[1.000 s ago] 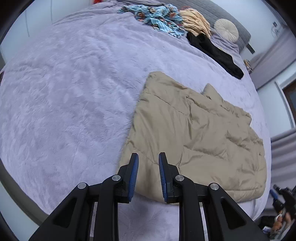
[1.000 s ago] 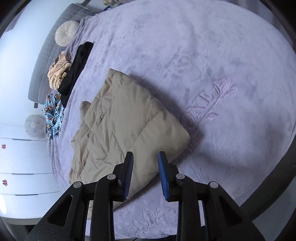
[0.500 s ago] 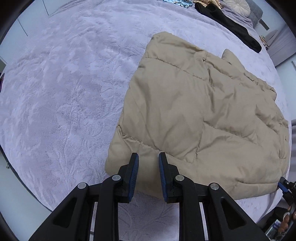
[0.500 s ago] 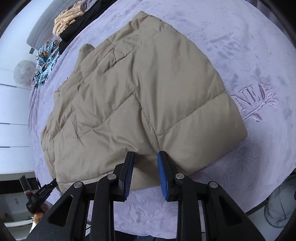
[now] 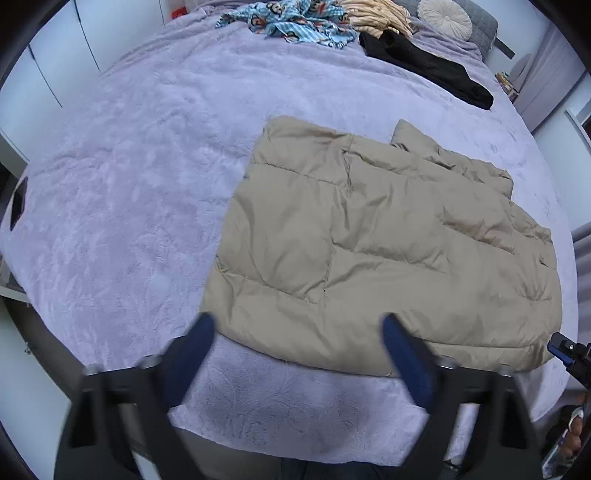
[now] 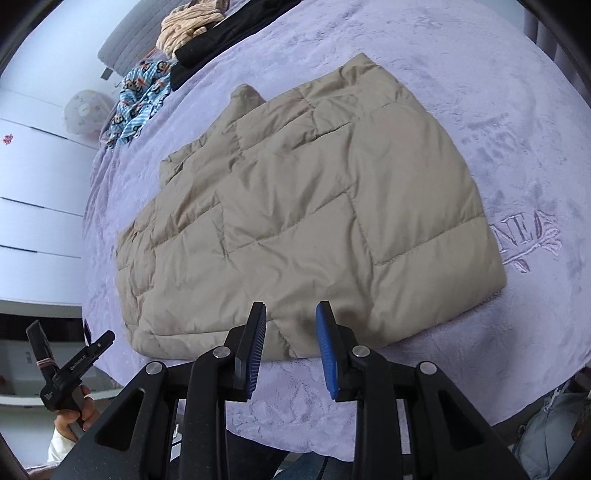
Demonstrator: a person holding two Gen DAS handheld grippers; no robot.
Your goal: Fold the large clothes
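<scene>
A beige quilted puffer jacket (image 5: 376, 243) lies folded flat on the purple bedspread (image 5: 122, 206); it also shows in the right wrist view (image 6: 303, 206). My left gripper (image 5: 295, 328) is wide open and empty, blurred with motion, just short of the jacket's near edge. My right gripper (image 6: 291, 314) is open a little and empty, its tips over the jacket's near edge. The left gripper also shows at the lower left of the right wrist view (image 6: 74, 365).
Other clothes lie at the head of the bed: a blue printed garment (image 5: 291, 22), a tan garment (image 5: 376, 14) and a black garment (image 5: 424, 66). A round cushion (image 5: 445, 14) lies by the headboard. White drawers (image 6: 33, 177) stand beside the bed.
My left gripper has opened wide and pulled back from the jacket's edge. My right gripper has opened slightly and also drawn back, so more of the bed shows.
</scene>
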